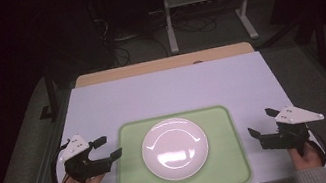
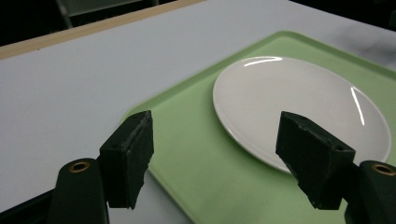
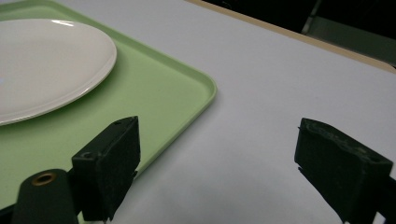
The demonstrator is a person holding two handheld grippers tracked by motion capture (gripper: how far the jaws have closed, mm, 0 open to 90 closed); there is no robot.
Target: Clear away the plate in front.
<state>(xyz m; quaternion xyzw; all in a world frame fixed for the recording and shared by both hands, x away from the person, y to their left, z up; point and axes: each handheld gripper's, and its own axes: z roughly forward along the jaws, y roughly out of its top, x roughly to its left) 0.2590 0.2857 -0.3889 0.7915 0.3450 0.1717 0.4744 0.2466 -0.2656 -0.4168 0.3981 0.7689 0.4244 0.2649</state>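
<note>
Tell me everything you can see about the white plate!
The white plate is round, smooth and shiny, with bright light glinting off it, so it looks like glazed ceramic. It has a wide shallow rim around a flat middle, and there is nothing on it. It lies flat, right way up, in the middle of the green tray, which is all that touches it. The left claw and the right claw wait open, one at each side of the tray, apart from the plate.

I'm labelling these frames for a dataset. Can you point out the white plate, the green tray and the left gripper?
white plate (image 1: 175, 148), high view, its centre.
green tray (image 1: 128, 179), high view, bare left part.
left gripper (image 1: 107, 148), high view, midway between its open fingertips.
</note>
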